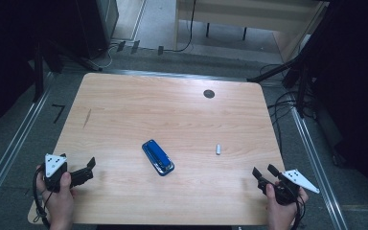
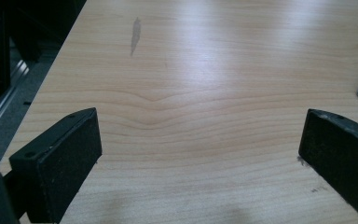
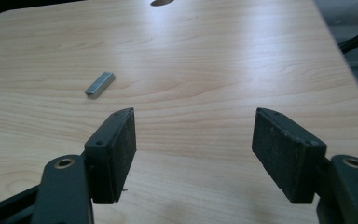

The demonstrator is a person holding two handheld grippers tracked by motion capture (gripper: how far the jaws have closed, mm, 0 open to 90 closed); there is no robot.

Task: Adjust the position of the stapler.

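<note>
On the wooden counter (image 1: 124, 110) lies a blue stapler (image 1: 157, 157), near the middle and turned at an angle. To its right, well apart from it, lies a small grey block of staples (image 1: 217, 149), flat on the wood. The left gripper (image 1: 87, 168) is at the near left corner, its jaws wide apart with bare wood between them. The right gripper (image 1: 264, 171) is at the near right edge, its jaws also apart and holding nothing. The staples are ahead of it to the left, not touching it.
</note>
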